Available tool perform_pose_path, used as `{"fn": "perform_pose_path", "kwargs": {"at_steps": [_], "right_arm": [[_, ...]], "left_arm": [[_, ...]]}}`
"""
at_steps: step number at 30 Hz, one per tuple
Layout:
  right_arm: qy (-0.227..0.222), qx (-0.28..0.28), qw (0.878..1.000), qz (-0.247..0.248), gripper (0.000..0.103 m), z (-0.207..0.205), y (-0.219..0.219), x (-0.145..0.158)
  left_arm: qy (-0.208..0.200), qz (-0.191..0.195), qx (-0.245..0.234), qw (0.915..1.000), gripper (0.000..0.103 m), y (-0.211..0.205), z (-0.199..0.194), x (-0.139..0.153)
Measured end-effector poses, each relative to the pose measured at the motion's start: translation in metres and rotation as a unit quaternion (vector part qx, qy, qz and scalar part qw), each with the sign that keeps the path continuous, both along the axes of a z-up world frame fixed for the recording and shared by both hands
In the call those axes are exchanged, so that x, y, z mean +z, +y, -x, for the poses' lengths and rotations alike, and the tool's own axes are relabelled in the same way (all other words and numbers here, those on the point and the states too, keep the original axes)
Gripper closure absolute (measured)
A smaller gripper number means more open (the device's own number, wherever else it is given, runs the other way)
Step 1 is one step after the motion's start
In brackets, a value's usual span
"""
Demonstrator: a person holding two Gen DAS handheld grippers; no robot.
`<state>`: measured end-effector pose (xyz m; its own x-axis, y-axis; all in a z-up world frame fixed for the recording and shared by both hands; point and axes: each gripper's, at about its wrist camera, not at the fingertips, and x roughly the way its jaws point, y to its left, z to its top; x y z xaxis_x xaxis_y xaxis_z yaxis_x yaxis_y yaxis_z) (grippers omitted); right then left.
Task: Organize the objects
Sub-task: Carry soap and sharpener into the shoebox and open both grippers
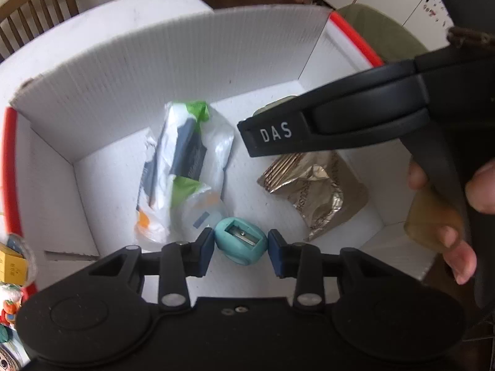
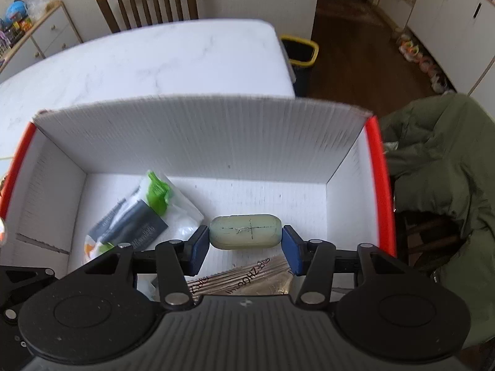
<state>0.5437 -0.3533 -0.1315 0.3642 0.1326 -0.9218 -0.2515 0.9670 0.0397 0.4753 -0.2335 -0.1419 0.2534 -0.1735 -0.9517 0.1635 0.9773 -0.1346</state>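
Over the white tabletop [image 2: 154, 58], we hold two items above the open box [image 2: 198, 142].

Our left gripper [image 1: 241, 244] pinches the teal sharpener [image 1: 240, 241]; our right gripper [image 2: 245, 241] clamps the pale soap bar [image 2: 245, 231], long axis across the jaws, box floor directly below.

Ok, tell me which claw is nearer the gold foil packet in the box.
Right. The right claw, shut on a pale green oval bar, hangs directly over the gold foil packet; the left claw, holding the teal sharpener, sits off beside it.
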Motion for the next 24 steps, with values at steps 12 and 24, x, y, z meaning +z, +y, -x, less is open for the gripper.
{"fn": "perform_pose_path", "kwargs": {"at_steps": [12, 24], "right_arm": [[0.038, 0.003, 0.999, 0.007, 0.052, -0.007, 0.006, -0.019], [0.029, 0.005, 0.999, -0.018, 0.040, 0.002, 0.001, -0.003]], "left_arm": [[0.050, 0.007, 0.008, 0.9987, 0.065, 0.002, -0.013, -0.018], [0.038, 0.019, 0.013, 0.9990, 0.046, 0.008, 0.001, -0.011]]}}
